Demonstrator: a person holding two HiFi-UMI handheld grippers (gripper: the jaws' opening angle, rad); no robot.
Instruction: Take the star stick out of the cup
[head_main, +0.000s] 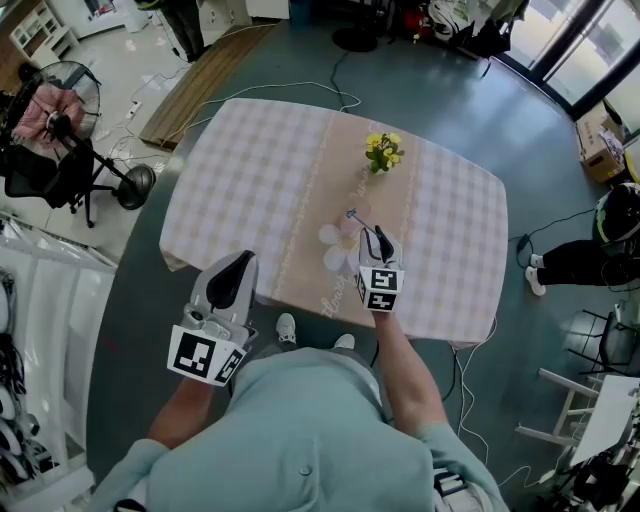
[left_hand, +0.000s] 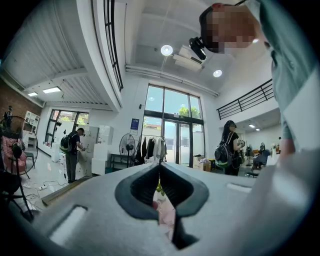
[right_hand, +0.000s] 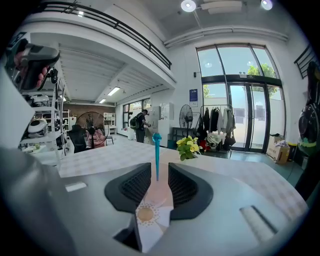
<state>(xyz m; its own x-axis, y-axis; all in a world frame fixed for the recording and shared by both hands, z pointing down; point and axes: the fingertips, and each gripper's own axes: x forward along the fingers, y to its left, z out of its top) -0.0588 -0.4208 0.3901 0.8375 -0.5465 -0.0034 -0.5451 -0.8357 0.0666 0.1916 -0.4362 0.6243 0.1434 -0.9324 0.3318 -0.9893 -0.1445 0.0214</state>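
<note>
Near the middle of the table (head_main: 250, 170), on its tan runner, the star stick (head_main: 351, 214) rises from a small pink shape that appears to be the cup (head_main: 347, 229). The yellow flowers (head_main: 383, 152) stand farther off at 12 o'clock from it.

The right gripper (head_main: 378, 236) sits just beside the stick, at about its 4 o'clock in the head view. In the right gripper view the blue star stick (right_hand: 156, 155) stands upright in the slot of the right gripper (right_hand: 159, 167). The jaws are narrowly apart, and a strip of gap shows on the stick's 3 o'clock side, so they do not look closed on it. Its foot drops out of sight into pink between the jaws, with a printed daisy (right_hand: 145, 214) below.

The left gripper (head_main: 245, 258) hangs well apart at 8 o'clock, by the table's near edge. The left gripper view shows the left gripper (left_hand: 159, 167) with its jaw tips pressed together and nothing between them.

By this reading the task is at its approach stage. The stick is lined up between the right jaws but not yet pinched or lifted. What remains is closing on the shaft above the cup's rim, then drawing it straight up and clear. The cup is light and nothing holds it, so it may tip or ride up with the stick.
</note>
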